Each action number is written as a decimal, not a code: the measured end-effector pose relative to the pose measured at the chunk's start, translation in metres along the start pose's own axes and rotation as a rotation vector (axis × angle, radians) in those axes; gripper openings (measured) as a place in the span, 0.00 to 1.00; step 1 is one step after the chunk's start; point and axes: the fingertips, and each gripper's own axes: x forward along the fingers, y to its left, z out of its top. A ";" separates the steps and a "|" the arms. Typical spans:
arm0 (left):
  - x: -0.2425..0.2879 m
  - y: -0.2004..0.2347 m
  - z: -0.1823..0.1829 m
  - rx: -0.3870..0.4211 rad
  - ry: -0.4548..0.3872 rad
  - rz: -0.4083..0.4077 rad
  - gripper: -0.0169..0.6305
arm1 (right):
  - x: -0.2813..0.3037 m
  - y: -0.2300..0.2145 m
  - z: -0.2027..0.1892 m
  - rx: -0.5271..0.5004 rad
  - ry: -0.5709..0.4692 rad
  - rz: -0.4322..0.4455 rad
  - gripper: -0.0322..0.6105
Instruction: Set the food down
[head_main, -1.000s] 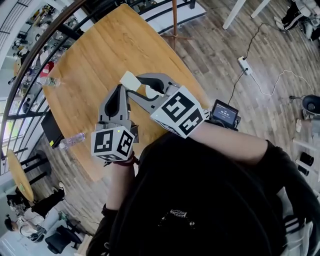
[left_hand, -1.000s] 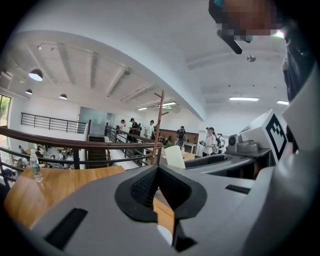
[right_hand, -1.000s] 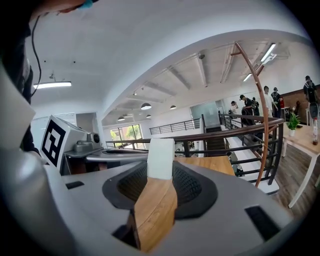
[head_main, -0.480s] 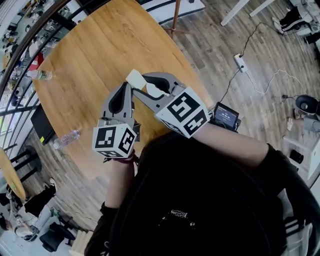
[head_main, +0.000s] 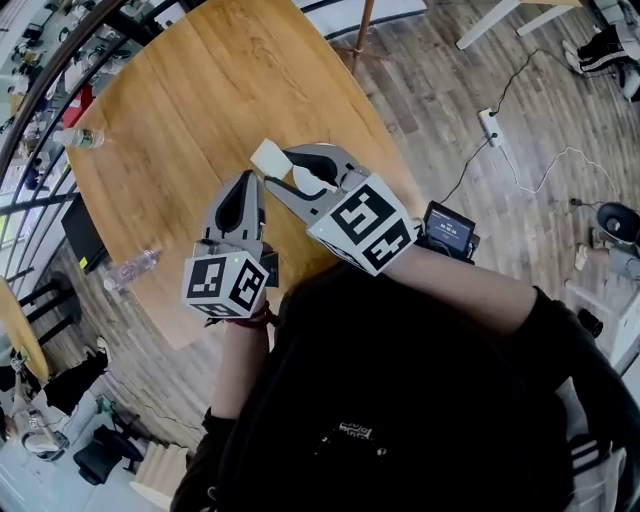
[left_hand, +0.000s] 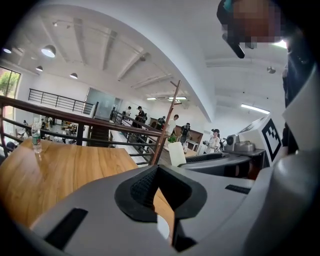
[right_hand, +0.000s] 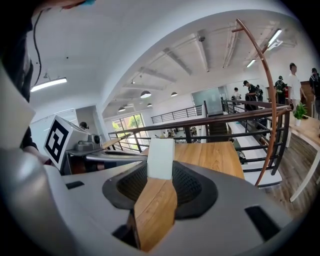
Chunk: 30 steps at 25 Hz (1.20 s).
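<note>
One pale food block (right_hand: 161, 158) sits pinched at right tongs' (right_hand: 160, 172) tips (left tongs (left_hand: 156, 171) closed).

Bottle (head_main: 85, 137) at far-left edge of table (head_main: 200, 90), second bottle (head_main: 130, 268), apparently lying, nearer, power strip (head_main: 489, 127) on floor (head_main: 440, 70) right

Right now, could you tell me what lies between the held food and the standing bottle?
Only bare table between food and bottle, as the head view shows.
</note>
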 end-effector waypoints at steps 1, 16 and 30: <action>-0.001 -0.001 -0.003 0.001 0.006 -0.001 0.03 | 0.000 0.000 -0.002 0.003 0.003 0.002 0.31; 0.003 0.008 -0.026 -0.019 0.070 0.025 0.03 | 0.010 -0.015 -0.024 0.044 0.046 0.007 0.31; 0.007 -0.003 -0.047 -0.024 0.101 0.039 0.03 | 0.011 -0.029 -0.061 0.077 0.089 -0.007 0.31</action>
